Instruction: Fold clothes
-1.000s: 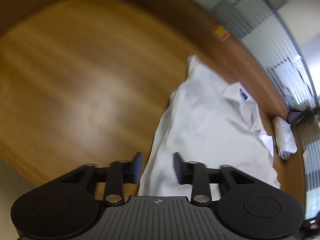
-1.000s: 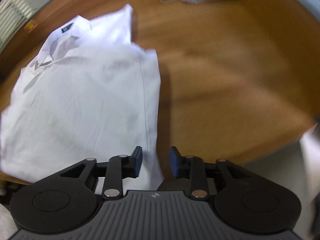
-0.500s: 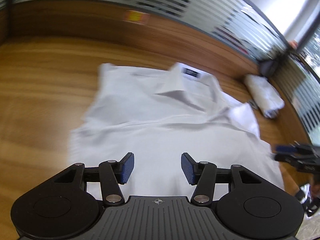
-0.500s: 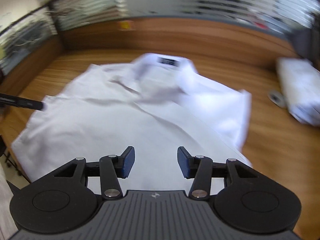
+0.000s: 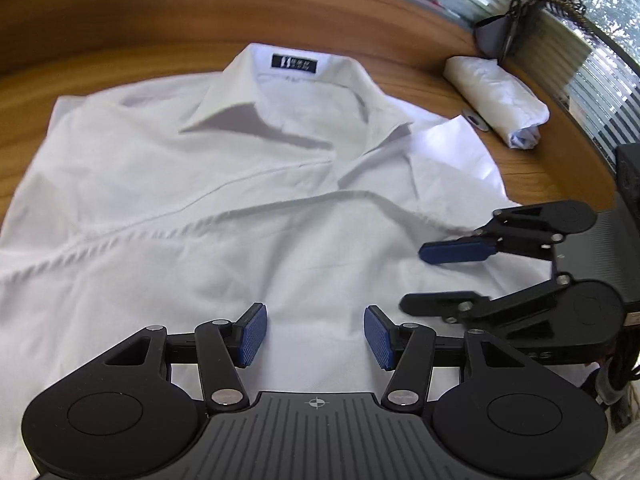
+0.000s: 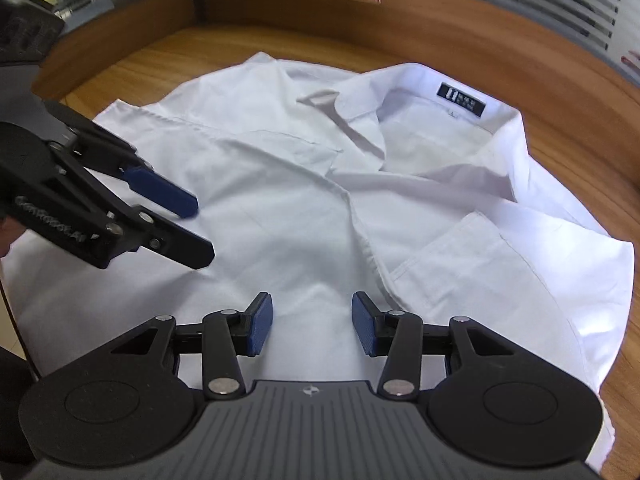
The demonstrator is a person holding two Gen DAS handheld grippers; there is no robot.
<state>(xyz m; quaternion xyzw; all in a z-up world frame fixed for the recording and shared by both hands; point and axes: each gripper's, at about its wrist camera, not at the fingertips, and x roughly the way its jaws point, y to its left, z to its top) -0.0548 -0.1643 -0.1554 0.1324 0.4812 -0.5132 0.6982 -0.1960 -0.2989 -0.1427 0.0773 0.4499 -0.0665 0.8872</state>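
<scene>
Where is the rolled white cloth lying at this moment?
In the left wrist view, the rolled white cloth lies at the upper right on the wooden table, near its raised back edge and beyond the white shirt.

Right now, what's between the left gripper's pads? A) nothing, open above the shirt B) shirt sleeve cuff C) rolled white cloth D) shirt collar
A: the left gripper stands open over the white shirt, its blue pads apart with no fabric pinched between them.
</scene>
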